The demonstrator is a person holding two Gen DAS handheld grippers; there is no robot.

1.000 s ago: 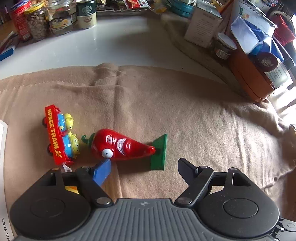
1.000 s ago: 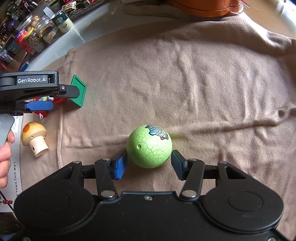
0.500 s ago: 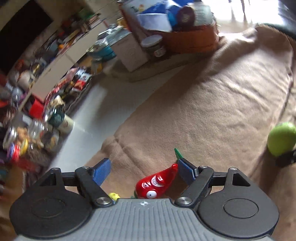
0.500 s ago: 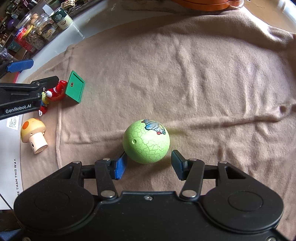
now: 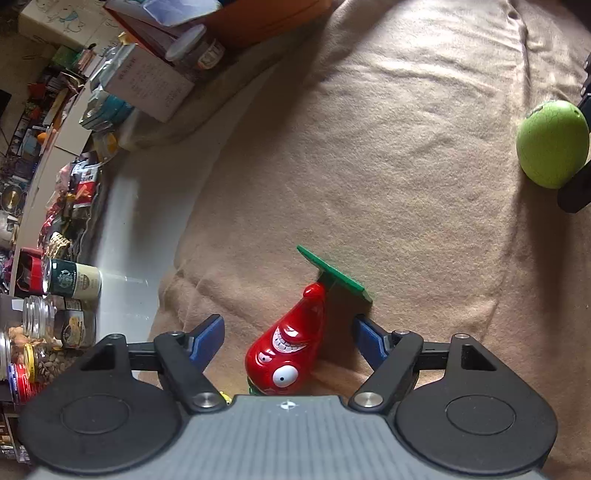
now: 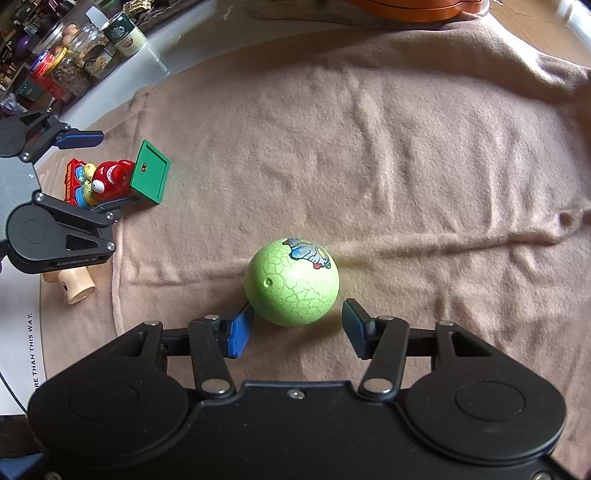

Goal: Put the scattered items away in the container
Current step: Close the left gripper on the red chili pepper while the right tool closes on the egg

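Observation:
A red chili toy (image 5: 290,349) on a green base (image 5: 334,275) lies on the tan blanket, between the fingers of my open left gripper (image 5: 288,339); the pads do not touch it. It also shows in the right wrist view (image 6: 110,177), with the left gripper (image 6: 96,173) around it. A green cracked egg toy (image 6: 291,282) sits just ahead of my open right gripper (image 6: 295,325), its near side between the fingertips. The egg also shows at the right of the left wrist view (image 5: 552,144). A red train toy (image 6: 75,181) and a mushroom toy (image 6: 75,288) lie at the left.
An orange container (image 5: 258,18) full of items stands at the far edge, also visible in the right wrist view (image 6: 413,9). Jars and cans (image 5: 72,282) and a white box (image 5: 147,83) crowd the white counter beyond the blanket (image 6: 406,147). White paper (image 6: 18,332) lies at the left.
My left gripper turned and came down around the chili toy, which now lies between its fingers. The right gripper stayed open at the egg, which shifted slightly.

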